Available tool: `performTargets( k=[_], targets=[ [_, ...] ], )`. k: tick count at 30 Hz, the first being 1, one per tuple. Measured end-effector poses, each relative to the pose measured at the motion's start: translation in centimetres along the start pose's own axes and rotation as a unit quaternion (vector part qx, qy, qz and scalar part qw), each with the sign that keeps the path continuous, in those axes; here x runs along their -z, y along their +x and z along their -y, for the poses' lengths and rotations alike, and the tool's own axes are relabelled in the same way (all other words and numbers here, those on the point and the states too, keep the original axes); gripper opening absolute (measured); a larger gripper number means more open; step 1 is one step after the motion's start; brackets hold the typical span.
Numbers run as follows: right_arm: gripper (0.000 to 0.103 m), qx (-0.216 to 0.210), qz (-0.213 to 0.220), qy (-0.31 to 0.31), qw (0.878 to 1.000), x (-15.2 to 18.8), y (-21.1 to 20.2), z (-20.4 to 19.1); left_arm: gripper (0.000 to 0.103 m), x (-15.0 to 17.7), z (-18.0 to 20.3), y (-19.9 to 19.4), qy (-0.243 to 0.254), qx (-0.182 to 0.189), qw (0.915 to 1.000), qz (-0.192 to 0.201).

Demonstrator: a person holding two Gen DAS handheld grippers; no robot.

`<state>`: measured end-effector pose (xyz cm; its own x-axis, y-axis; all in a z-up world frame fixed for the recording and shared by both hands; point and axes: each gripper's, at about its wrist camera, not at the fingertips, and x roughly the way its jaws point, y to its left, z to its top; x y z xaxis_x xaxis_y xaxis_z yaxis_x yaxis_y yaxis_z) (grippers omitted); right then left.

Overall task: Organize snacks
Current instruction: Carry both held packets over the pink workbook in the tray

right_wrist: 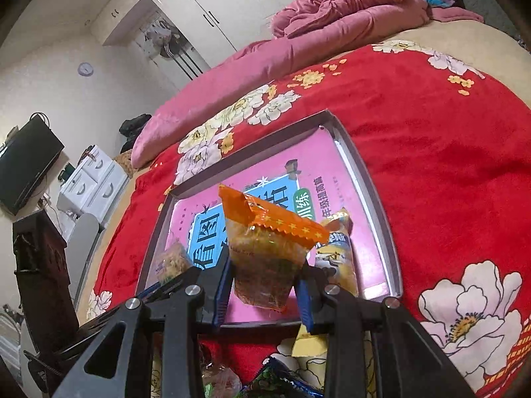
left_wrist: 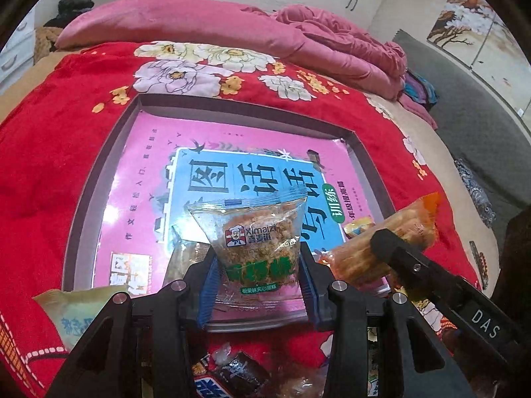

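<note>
Loose wrapped snacks lie heaped on the red floral bedspread right under both tools, on the near side of a grey tray that has a pink workbook lying flat inside it. Each tool carries one packet. The left tool has its blue pads partly closed on the lower half of a clear meat-floss cake packet, which stands upright with its sealed top pointing away from the camera. The right tool is nearly closed on the lower end of an orange-topped snack packet, also held with its long axis running up and away from the fingers. Seen from the left wrist, that orange-topped packet hangs just right of the cake packet, above the tray's near right corner; from the right wrist a yellow packet already rests in the tray just right of it. Both held packets sit over the tray's near edge, with the open floor of the tray lying ahead and below them. The coming move looks like a short forward and downward carry to set each packet onto the workbook, the left one toward the near left part, the right one beside the yellow packet. Neither hand is clearly nearer; each is about level with the near rim.
</note>
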<state>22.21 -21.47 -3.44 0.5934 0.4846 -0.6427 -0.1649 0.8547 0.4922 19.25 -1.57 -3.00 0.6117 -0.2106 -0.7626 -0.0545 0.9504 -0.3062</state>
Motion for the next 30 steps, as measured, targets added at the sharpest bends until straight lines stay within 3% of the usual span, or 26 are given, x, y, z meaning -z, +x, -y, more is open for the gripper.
performTargets(
  k=[7,17,30],
  targets=[
    [0.035,-0.009,-0.001,0.008,1.000,-0.2,0.2,0.3,0.045,0.1,0.4,0.7,0.002,0.027,0.9996,-0.011],
    [0.035,-0.064,-0.025,0.053,0.996,0.0,1.0,1.3,0.045,-0.1,-0.6,1.4,-0.010,-0.010,0.9998,-0.014],
    [0.036,-0.005,-0.017,0.011,1.000,0.0,1.0,0.2,0.045,-0.2,-0.8,1.5,-0.003,-0.024,0.9996,-0.013]
  ],
)
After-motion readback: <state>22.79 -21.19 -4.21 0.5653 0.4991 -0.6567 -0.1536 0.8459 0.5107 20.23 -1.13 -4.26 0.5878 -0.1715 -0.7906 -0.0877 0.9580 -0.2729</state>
